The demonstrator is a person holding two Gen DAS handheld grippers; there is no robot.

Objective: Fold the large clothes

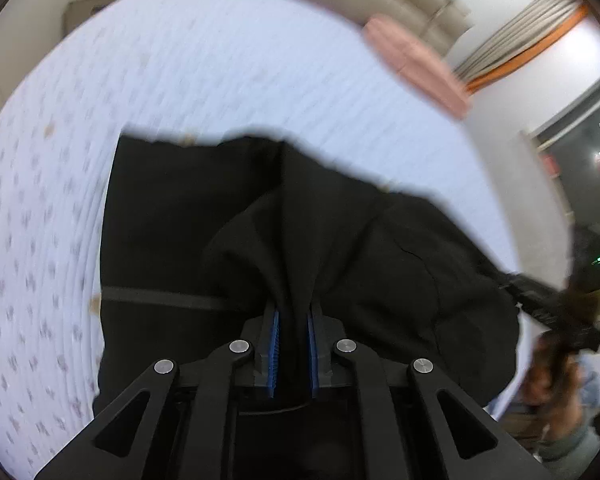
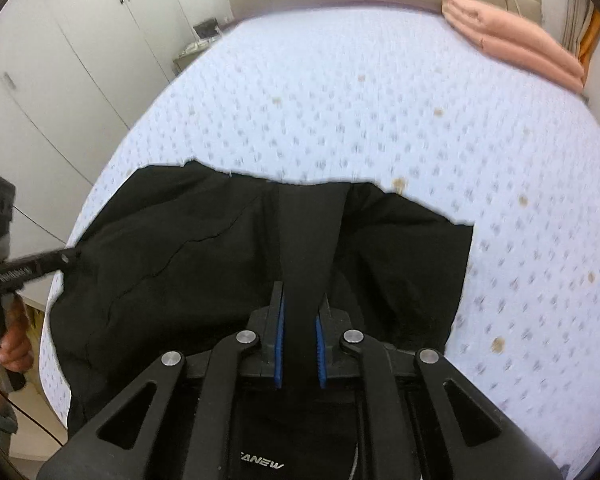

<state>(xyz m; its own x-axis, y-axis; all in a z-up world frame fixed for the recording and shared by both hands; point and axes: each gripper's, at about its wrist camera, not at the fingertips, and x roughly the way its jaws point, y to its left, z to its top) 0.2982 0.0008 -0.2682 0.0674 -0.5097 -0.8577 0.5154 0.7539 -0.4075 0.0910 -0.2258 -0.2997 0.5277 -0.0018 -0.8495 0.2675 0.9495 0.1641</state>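
- While a fold of the black garment [image 1: 172,240] is clamped between its blue pads [image 1: 275,354], the left gripper [image 1: 293,354] is seen clenched on the cloth, which rises bunched from the jaws.
- Left of and beyond these tongs, the garment is spread over the patterned sheet [image 1: 220,60]; a grey band across it lies just left of the jaws.
- Far beyond and right of them, a pink pillow [image 1: 416,64] is seen, blurred.
- At the right edge of this view, the right gripper is glimpsed in a hand, gripping the garment's far edge.
- The right gripper [image 2: 300,354] is likewise closed on a flat dark strip of the garment [image 2: 180,260].
- Beyond these tongs, the cloth is draped on the sheet [image 2: 380,100].
- Left of them stands a wardrobe [image 2: 80,40].
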